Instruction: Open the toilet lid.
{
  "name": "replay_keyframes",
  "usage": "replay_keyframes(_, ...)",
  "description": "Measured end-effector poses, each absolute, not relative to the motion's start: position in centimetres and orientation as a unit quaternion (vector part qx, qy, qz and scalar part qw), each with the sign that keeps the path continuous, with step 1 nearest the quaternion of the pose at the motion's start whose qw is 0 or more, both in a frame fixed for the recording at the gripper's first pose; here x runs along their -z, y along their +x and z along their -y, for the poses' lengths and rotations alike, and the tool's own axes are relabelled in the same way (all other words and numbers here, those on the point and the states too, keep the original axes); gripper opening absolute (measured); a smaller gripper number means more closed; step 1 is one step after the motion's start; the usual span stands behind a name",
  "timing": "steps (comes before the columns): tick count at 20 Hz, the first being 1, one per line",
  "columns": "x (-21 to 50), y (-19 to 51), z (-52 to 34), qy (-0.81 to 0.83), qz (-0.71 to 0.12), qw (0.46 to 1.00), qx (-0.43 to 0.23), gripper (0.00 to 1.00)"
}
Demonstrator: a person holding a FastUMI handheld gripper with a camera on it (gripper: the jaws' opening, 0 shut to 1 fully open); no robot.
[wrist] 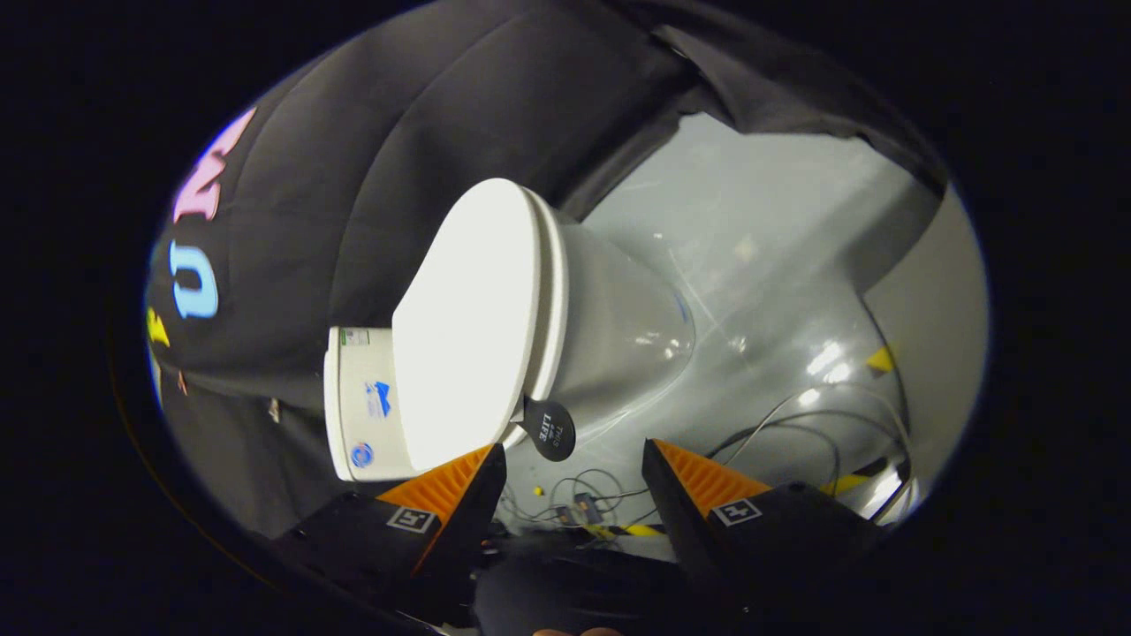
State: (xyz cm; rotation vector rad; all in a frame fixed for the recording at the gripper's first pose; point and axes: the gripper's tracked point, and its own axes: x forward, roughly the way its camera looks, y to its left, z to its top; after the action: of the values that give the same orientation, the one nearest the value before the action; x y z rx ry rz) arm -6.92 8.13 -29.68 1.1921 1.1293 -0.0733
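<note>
Loose grey cables (795, 424) trail over the glossy grey floor (751, 265) beyond our gripper (574, 459), and a small round black tag (550, 430) hangs just ahead, between its fingers. The smooth white plastic toilet lid (468, 318) lies shut on the white toilet bowl (618, 336), just ahead of one fingertip. We hold the gripper wide apart, gripping nothing; the white tank (362, 406) is partly hidden behind the lid.

White toilet lid (468, 327), white bowl (618, 327), glossy grey floor (760, 265), seemingly black round tag (550, 430)
</note>
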Motion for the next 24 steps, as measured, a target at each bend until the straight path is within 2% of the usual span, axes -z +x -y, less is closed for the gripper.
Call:
replay_keyframes(3, 29.6, -5.5, -8.7, 0.547, -0.488, 0.68, 0.007, 0.97)
replay_keyframes(6, 30.0, -4.7, -10.2, 0.545, -0.493, 0.677, -0.033, 0.83)
replay_keyframes(9, 31.7, -4.3, -10.2, 0.517, -0.494, 0.698, -0.026, 0.51)
replay_keyframes(11, 31.9, -4.2, -10.7, 0.498, -0.493, 0.712, -0.049, 0.29)
replay_keyframes(13, 31.2, -4.1, -10.5, 0.494, -0.497, 0.711, -0.053, 0.16)
replay_keyframes(16, 30.0, -4.2, -10.3, 0.441, -0.491, 0.747, -0.084, 0.16)
replay_keyframes(24, 23.4, -3.0, -10.7, 0.361, -0.464, 0.8, -0.116, 0.16)
